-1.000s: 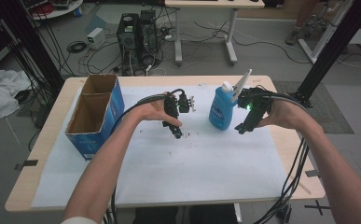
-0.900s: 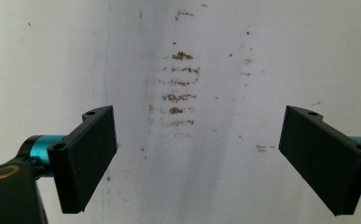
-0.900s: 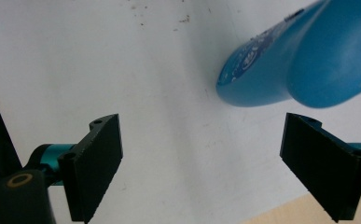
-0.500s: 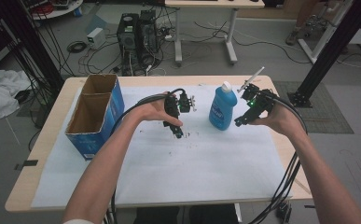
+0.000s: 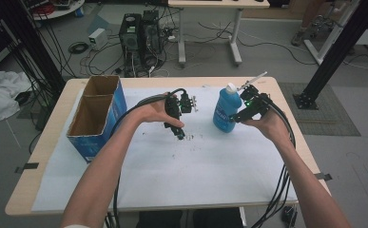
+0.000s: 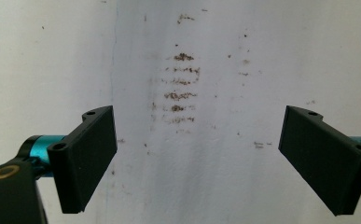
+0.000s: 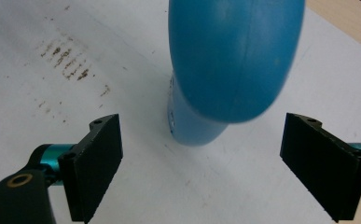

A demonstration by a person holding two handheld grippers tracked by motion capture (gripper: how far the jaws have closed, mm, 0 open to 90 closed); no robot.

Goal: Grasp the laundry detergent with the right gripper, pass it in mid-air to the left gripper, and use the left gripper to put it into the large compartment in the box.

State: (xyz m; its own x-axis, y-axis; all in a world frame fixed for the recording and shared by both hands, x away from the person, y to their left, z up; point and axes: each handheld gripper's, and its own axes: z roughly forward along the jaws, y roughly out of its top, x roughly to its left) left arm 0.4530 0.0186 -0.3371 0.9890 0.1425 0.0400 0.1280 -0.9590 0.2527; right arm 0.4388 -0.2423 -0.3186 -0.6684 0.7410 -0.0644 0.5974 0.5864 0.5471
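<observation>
blue plastic bottle [image 5: 227, 112] upright on paper-covered tabletop [image 5: 219, 180], ungrasped | right gripper [image 7: 201, 163] jaws apart, just beside it | left gripper [image 6: 197, 154] jaws apart over brown smudges [image 6: 180, 88] | grasp likely pending

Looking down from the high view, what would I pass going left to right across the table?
Cardboard box → left hand-held gripper → blue bottle → right hand-held gripper, beside the bottle.

On the surface [image 5: 219, 190], the box [image 5: 96, 116] stands left, the bottle [image 5: 227, 109] right, stains [image 5: 191, 137] between.
</observation>
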